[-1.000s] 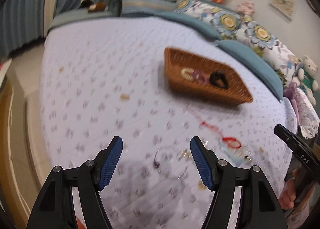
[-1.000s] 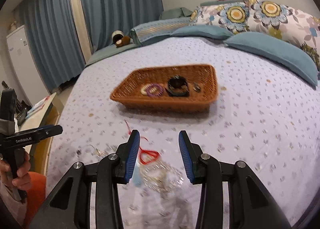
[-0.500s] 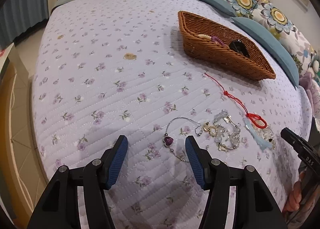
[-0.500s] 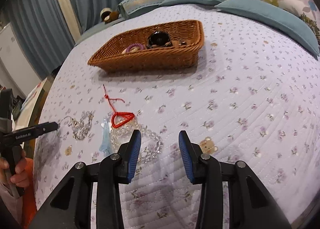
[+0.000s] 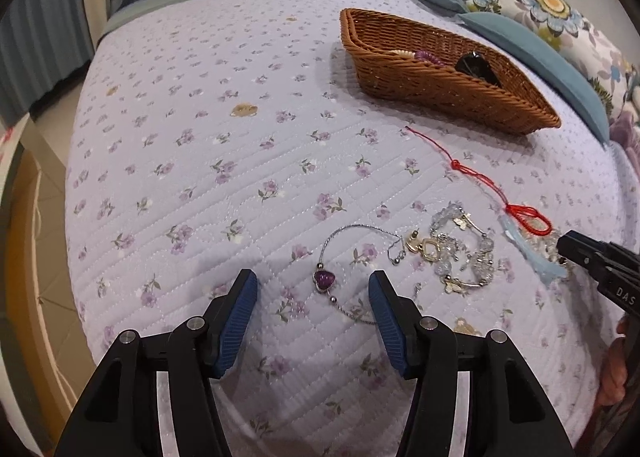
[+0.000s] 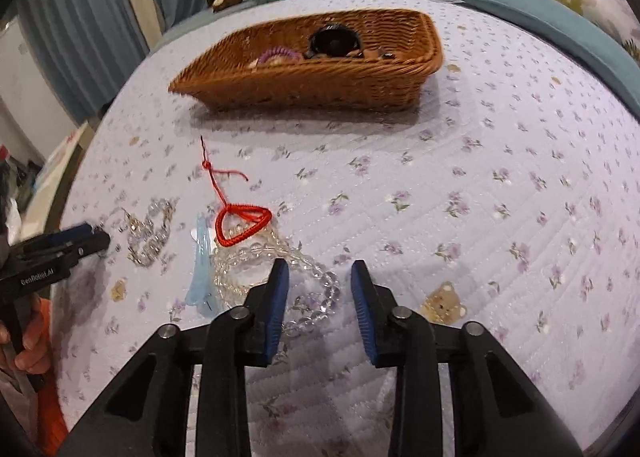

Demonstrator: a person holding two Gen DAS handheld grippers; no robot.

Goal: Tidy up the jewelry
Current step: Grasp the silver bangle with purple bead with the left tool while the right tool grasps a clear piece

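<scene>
1. The silver chain bracelet (image 5: 352,257) with a purple heart stone (image 5: 324,280) lies on the floral quilt (image 5: 200,177). The heart sits between the fingers of the left gripper (image 5: 312,289), whose jaws stand apart and have just been closing; the pads touch nothing.
2. The clear bead bracelet (image 6: 280,277) lies on the quilt partly behind the right gripper's (image 6: 320,281) left finger, so its near loop is hidden. That gripper's jaws have just been closing and stand apart, some beads between them, not pressed.
3. Loose on the quilt, counted: one red cord loop (image 6: 242,225) with a knotted tail, one pale blue clip (image 6: 200,269), one gold earring (image 5: 424,249), and a crystal-and-gold tangle (image 5: 464,257) whose separate pieces are hard to tell apart.
4. One wicker basket (image 6: 320,81) sits well beyond the pile. It holds a purple bead ring (image 6: 278,54), a black round item (image 6: 334,42) and a pale ring mostly hidden by its wall.
5. Each view shows the other gripper's tip at its edge, cut off, with part of a hand (image 6: 28,337).
</scene>
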